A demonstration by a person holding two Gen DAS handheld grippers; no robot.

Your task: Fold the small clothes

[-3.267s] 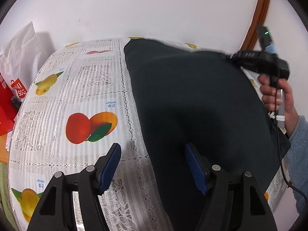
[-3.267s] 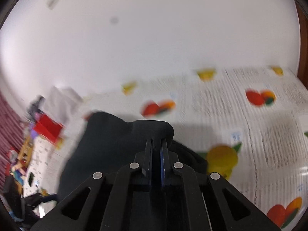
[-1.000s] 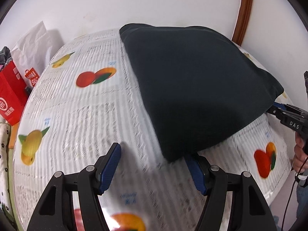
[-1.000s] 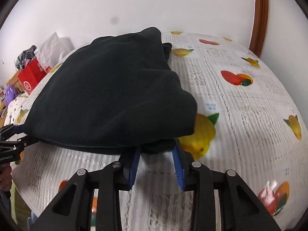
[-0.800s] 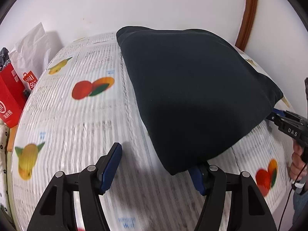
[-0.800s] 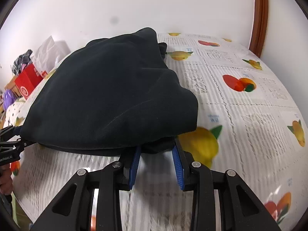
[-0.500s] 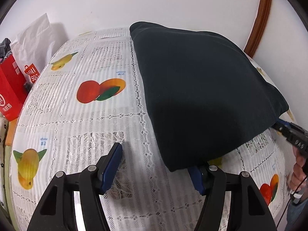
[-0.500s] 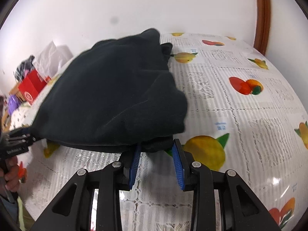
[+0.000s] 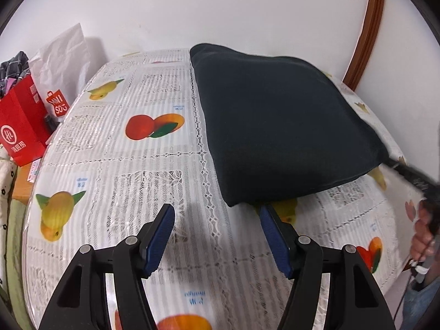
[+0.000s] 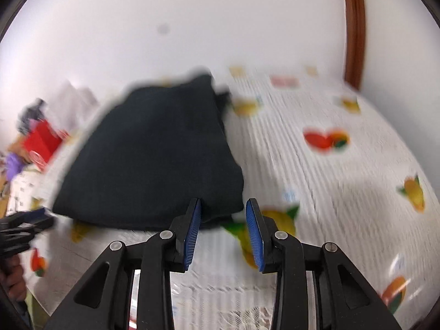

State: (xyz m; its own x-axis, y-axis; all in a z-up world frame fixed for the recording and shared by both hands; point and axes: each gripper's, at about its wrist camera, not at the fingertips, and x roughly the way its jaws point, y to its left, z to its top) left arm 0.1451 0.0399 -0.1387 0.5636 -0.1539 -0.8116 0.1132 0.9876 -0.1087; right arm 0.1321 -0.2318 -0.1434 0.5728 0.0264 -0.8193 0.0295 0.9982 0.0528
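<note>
A black folded garment (image 9: 275, 126) lies flat on the fruit-print tablecloth (image 9: 132, 181), toward the wall. My left gripper (image 9: 217, 220) stands open just short of the garment's near corner, with only tablecloth between its blue pads. In the blurred right wrist view the same garment (image 10: 154, 159) spreads ahead, and my right gripper (image 10: 223, 209) is open at its near right corner; the cloth edge lies loose between the tips, not pinched. The right gripper (image 9: 412, 176) also shows as a dark blur at the garment's far right corner, with a hand (image 9: 423, 236) behind it.
A red paper bag (image 9: 19, 129) and a white shopping bag (image 9: 63, 63) stand past the table's left edge. A white wall is close behind the table, with a brown wooden frame (image 9: 365, 33) at the right. The table edge curves away on both sides.
The garment has settled flat on the table. My left gripper has drawn back, so the cloth corner no longer covers its right finger. The right wrist view has swung and blurred.
</note>
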